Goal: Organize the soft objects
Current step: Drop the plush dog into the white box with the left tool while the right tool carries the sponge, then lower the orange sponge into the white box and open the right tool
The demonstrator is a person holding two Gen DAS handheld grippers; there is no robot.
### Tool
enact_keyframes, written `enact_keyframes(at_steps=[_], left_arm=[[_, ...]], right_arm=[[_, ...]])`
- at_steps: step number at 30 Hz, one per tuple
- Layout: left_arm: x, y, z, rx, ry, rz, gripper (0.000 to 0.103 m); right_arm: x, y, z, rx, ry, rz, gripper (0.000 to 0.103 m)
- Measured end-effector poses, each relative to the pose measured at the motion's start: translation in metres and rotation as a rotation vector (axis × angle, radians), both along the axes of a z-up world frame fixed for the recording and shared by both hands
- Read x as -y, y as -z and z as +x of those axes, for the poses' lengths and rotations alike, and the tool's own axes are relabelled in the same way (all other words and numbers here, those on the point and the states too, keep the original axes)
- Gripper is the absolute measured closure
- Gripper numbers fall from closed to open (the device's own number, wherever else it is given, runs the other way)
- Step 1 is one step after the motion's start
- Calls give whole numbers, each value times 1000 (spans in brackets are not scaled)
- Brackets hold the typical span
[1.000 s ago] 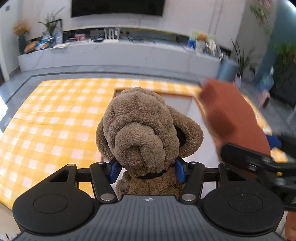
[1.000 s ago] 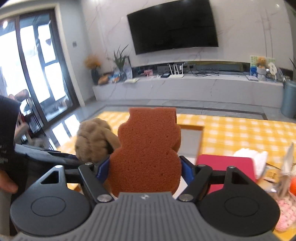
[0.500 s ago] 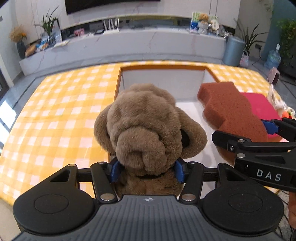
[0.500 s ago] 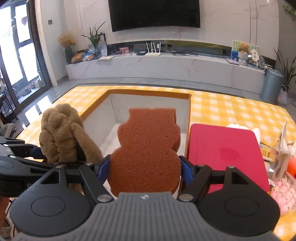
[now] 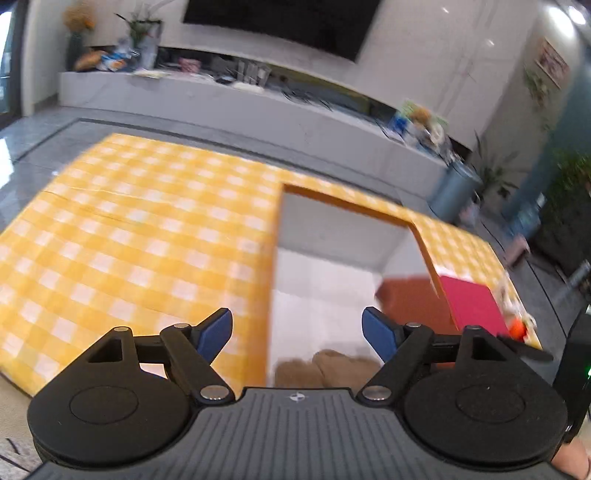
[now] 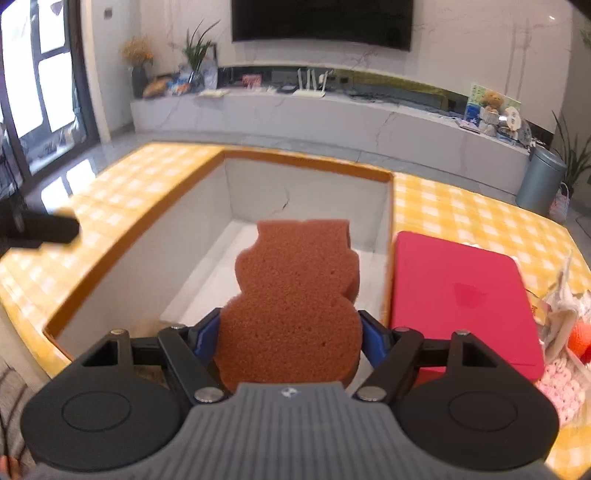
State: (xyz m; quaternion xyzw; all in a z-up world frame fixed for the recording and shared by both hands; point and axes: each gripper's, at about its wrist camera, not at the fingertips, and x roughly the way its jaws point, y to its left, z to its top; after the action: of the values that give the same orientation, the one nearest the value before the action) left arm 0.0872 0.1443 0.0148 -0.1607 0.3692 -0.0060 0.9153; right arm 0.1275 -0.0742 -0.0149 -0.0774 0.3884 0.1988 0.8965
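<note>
Sponge: bear-shaped orange sponge (image 6: 295, 295) clamped in right gripper (image 6: 290, 338), held over the white bin (image 6: 122, 273).
Plush: brown dog plush (image 5: 332, 367) lies in bin below left gripper (image 5: 297, 332), whose jaws have just sprung open, empty.
Advice: lower sponge beside plush, then let go.

White marbled wall (image 6: 461, 44) carries a dark television (image 6: 321, 20). Long pale console (image 6: 332, 118) below it; glossy grey floor (image 6: 122, 142). Daylight enters through glass doors (image 6: 37, 92).
</note>
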Motion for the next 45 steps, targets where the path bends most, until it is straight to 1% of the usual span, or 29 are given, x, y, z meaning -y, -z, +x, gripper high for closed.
enact_keyframes(at_steps=[2, 4, 6, 7, 9, 13, 16, 18, 21, 23, 25, 26, 27, 28, 29, 31, 32, 34, 37, 40, 41, 42, 44, 45], left_arm=[[-5, 3, 6, -20, -15, -10, 9], [-12, 9, 6, -37, -18, -18, 9], [-15, 10, 7, -41, -23, -18, 9], [-17, 10, 5, -40, -27, -16, 9], [-20, 11, 3, -38, -32, -17, 9], [-23, 13, -1, -27, -45, -24, 9], [-27, 14, -1, -24, -61, -24, 9], [-29, 14, -1, -20, -69, -27, 9], [-35, 16, -2, -16, -104, -34, 9], [-39, 17, -3, -10, -126, -37, 9], [-42, 18, -1, -15, -131, -44, 9], [-44, 19, 0, -19, -134, -49, 9], [-44, 19, 0, -25, -136, -53, 9], [-45, 20, 0, -24, -140, -50, 9], [-44, 19, 0, -19, -142, -42, 9], [-43, 18, 0, -20, -130, -29, 9], [-42, 17, -1, -16, -128, -29, 9], [-41, 15, -2, -8, -128, -31, 9], [-39, 12, -4, 2, -125, -23, 9], [-39, 12, -4, 2, -131, -19, 9], [-39, 12, -4, 1, -132, -21, 9], [-39, 12, -4, 0, -128, -21, 9], [-41, 12, -5, 0, -117, -21, 9], [-42, 11, -5, 4, -116, -23, 9]], right_arm=[[-10, 8, 4, -29, -14, -31, 29], [-22, 15, 5, -40, -37, -85, 29], [-36, 22, 6, -36, -65, -135, 29], [-39, 23, 9, -33, -64, -135, 29], [-43, 20, 13, -34, -63, -100, 29], [-46, 10, 27, -58, -39, 47, 29], [-53, 9, 48, -90, 15, 106, 29], [-56, 15, 65, -136, 72, 163, 29], [-61, 28, 82, -225, 113, 219, 29], [-67, 32, 85, -258, 110, 223, 29], [-76, 33, 86, -276, 64, 196, 26], [-80, 33, 86, -283, 31, 177, 19], [-86, 32, 85, -287, -25, 157, 7], [-86, 32, 81, -277, -57, 146, 4], [-87, 31, 74, -253, -65, 122, 3], [-90, 28, 71, -225, -72, 105, 2], [-90, 27, 70, -229, -76, 104, 3], [-89, 28, 70, -263, -77, 110, 3], [-79, 24, 64, -286, -93, 158, 2], [-69, 16, 57, -253, -94, 168, 4], [-66, 16, 59, -265, -82, 170, 18], [-60, 15, 63, -315, -59, 190, 48], [-47, 16, 71, -387, -7, 265, 73], [-40, 13, 73, -379, 10, 293, 76]])
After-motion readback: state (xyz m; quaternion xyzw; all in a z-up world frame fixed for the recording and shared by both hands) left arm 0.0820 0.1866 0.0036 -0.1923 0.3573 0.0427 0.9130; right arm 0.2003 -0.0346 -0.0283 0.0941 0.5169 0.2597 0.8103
